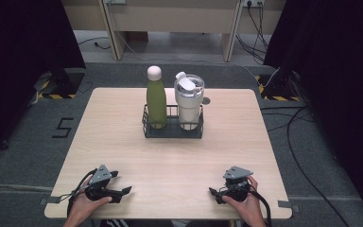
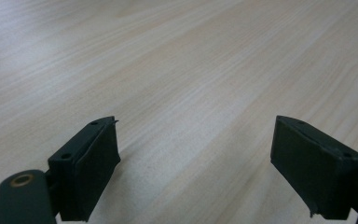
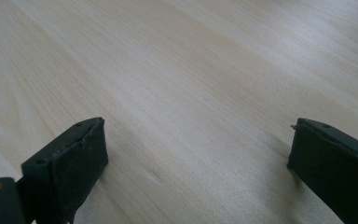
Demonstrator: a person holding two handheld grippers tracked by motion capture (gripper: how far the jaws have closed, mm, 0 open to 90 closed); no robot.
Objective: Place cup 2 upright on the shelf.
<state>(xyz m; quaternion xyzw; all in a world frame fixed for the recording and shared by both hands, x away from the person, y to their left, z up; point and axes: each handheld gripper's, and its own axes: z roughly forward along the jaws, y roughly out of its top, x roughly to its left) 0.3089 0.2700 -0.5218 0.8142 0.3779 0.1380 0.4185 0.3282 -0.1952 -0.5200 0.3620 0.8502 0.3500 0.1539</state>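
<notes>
Pale matt wood-grain table, black wire basket

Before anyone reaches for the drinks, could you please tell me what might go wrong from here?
1. The green bottle and the white tumbler stand close together in the black wire caddy; gripping one could knock the other.
2. Both rise well above the low caddy wall, so a sideways pull might tip them.
3. The tumbler's lid flap looks raised, so contents could spill.

A single black numeral "5" is marked on the grey carpeted floor, just left of the pale wooden table, about level with its middle. No other text, label or brand can be read.
</notes>
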